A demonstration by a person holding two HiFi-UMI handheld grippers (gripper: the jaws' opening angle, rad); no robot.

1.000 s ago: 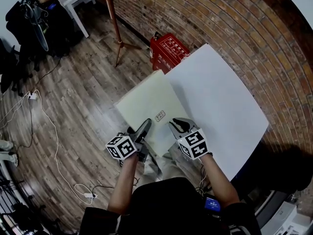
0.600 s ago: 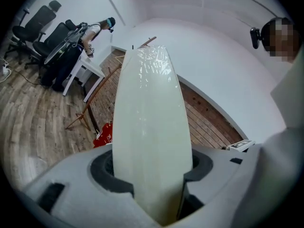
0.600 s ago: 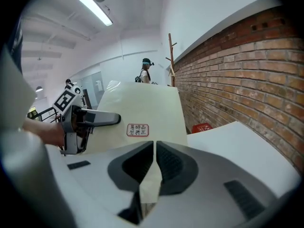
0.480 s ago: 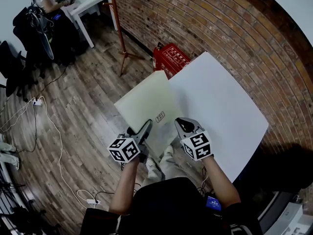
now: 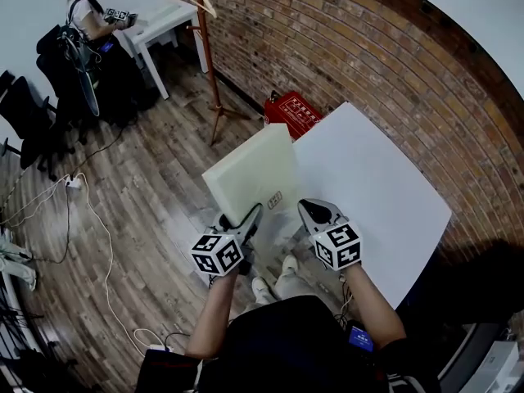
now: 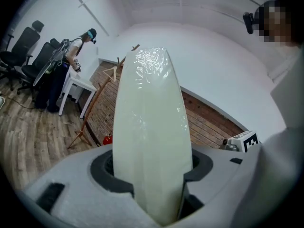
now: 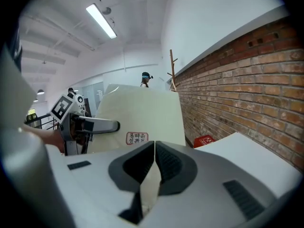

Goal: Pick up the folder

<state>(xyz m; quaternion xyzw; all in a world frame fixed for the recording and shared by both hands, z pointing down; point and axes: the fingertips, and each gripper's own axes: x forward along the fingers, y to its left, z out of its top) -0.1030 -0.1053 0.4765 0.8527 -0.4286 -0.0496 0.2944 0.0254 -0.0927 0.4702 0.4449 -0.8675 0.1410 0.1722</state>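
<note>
A cream folder [image 5: 252, 173] with a small red-framed label hangs off the left edge of the white table [image 5: 372, 182], lifted at its near edge. My left gripper [image 5: 250, 214] is shut on the folder's thick near-left edge, and the folder [image 6: 149, 122] fills the wide gap between the jaws [image 6: 152, 163]. My right gripper [image 5: 309, 210] holds the near-right corner. In the right gripper view its jaws [image 7: 154, 148] are shut on a thin cream edge of the folder [image 7: 142, 108]. The left gripper [image 7: 102, 125] shows there too, at the left.
A red box [image 5: 293, 109] stands on the wood floor by the brick wall [image 5: 393, 64]. A wooden coat stand [image 5: 209, 47] rises left of it. A person [image 5: 86, 23] stands at a white desk at far left, near chairs and floor cables [image 5: 90, 219].
Both grippers have risen together with the folder, so its near edge stands higher off the table. The view has shifted so that more of the room at the far left shows.
</note>
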